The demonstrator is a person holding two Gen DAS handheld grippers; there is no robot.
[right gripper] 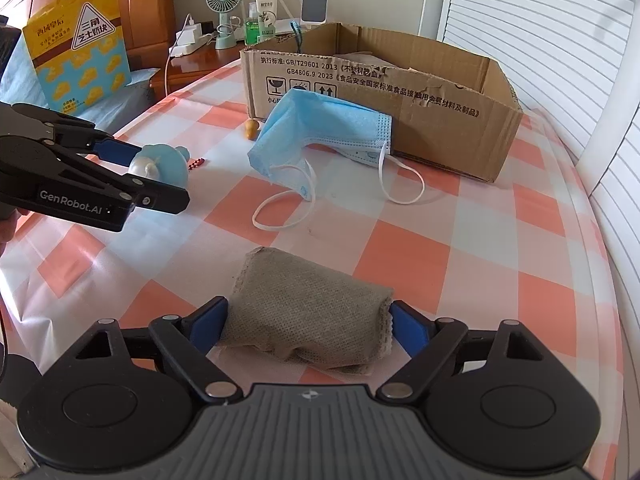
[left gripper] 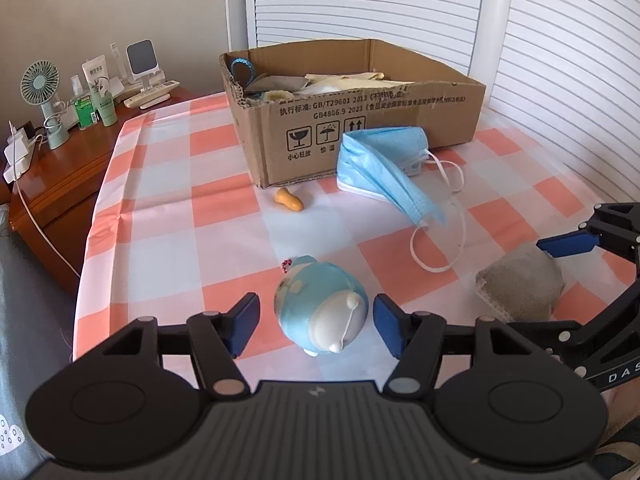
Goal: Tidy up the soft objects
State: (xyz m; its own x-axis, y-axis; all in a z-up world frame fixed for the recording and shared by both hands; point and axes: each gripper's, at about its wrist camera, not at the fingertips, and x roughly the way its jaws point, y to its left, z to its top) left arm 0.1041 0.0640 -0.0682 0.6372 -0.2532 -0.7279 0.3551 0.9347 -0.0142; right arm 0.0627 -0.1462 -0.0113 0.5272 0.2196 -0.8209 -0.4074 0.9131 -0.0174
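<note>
Bright daylight from louvered blinds (left gripper: pixel 560 60) at 1–3 o'clock; mild glare on checked tablecloth (right gripper: pixel 500 280); soft shadows; strong fisheye bending, dark corner vignetting; sharp centrally.

On the cloth (left gripper: pixel 168 208): box (left gripper: pixel 360 128) at the far end, masks (left gripper: pixel 384 160) leaning against box front, peanut (left gripper: pixel 289 200) just beside box's near-left corner, plush (left gripper: pixel 320 308) well before box, pouch (right gripper: pixel 304 320) before box too, right of plush.
</note>
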